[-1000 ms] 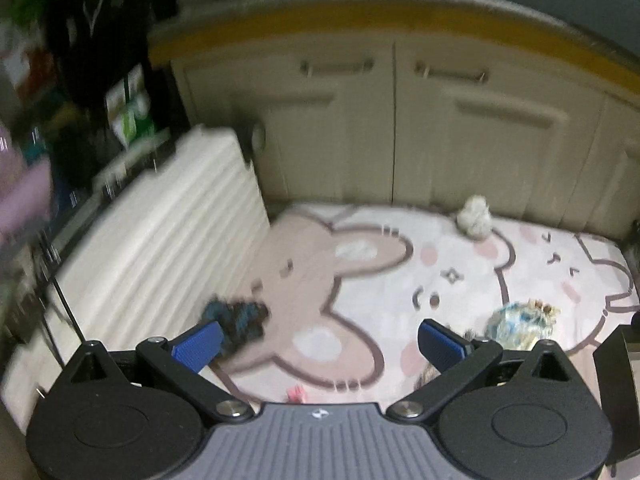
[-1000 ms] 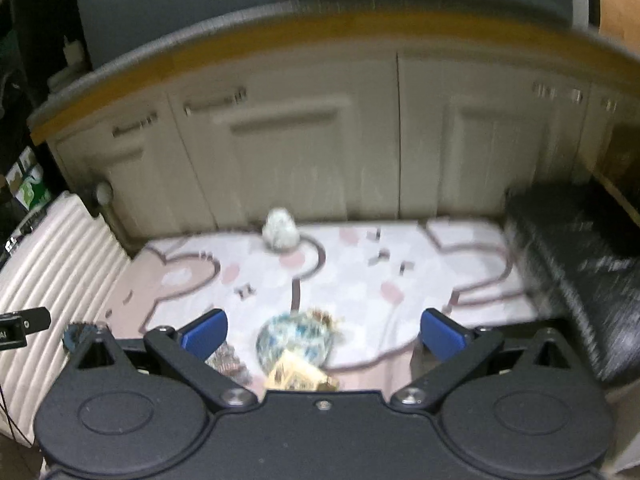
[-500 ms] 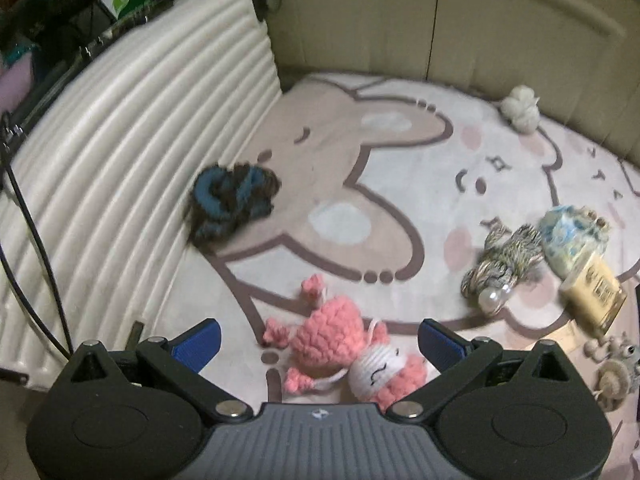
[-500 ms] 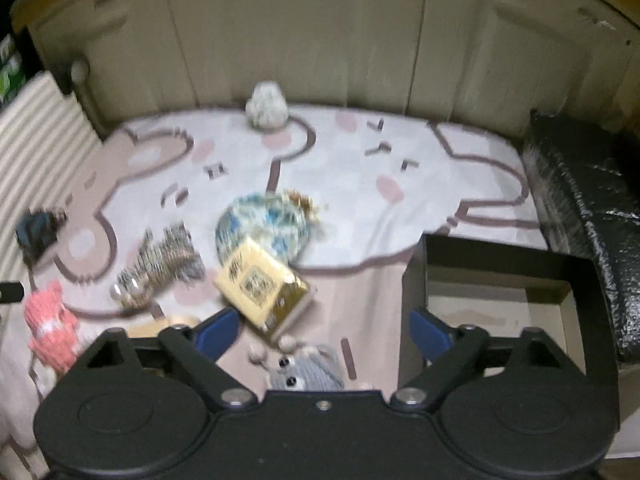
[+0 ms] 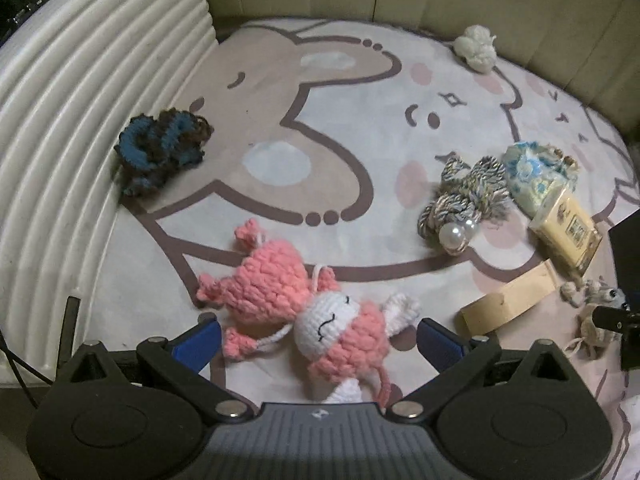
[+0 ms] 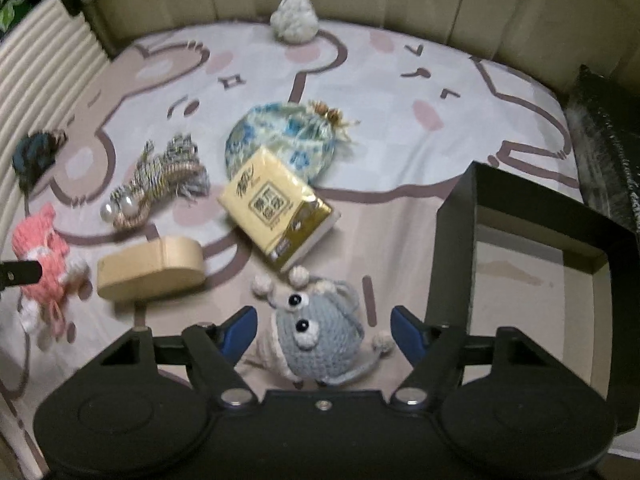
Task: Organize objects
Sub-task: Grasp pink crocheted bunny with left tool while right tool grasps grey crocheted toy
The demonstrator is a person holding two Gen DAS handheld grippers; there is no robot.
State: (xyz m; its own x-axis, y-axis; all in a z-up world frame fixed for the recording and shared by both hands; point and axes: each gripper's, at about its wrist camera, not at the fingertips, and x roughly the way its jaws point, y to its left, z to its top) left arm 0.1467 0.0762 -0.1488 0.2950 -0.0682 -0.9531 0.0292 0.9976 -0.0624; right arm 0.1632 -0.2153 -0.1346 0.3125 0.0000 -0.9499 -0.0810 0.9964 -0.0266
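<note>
On the cartoon rabbit mat (image 5: 340,128), a pink and white crochet doll (image 5: 280,280) lies between the fingers of my left gripper (image 5: 320,342), which is open and not touching it. A grey-blue crochet toy (image 6: 316,340) with round eyes lies between the blue pads of my right gripper (image 6: 324,334). Those jaws are closing, with a gap still on both sides of the toy. A black open box (image 6: 452,240) stands just right of the right gripper.
Scattered on the mat are a yellow tissue pack (image 6: 276,208), a blue floral pouch (image 6: 280,142), a striped pearl bow (image 6: 160,184), a tan case (image 6: 152,266), a white yarn ball (image 6: 294,18) and a dark blue scrunchie (image 5: 160,148). A white ribbed suitcase (image 5: 60,120) borders the left, cabinets the back.
Both grippers have sunk and tipped down from facing the cabinets to looking onto the mat. The doll and the grey toy came between the fingers. The right jaws have narrowed.
</note>
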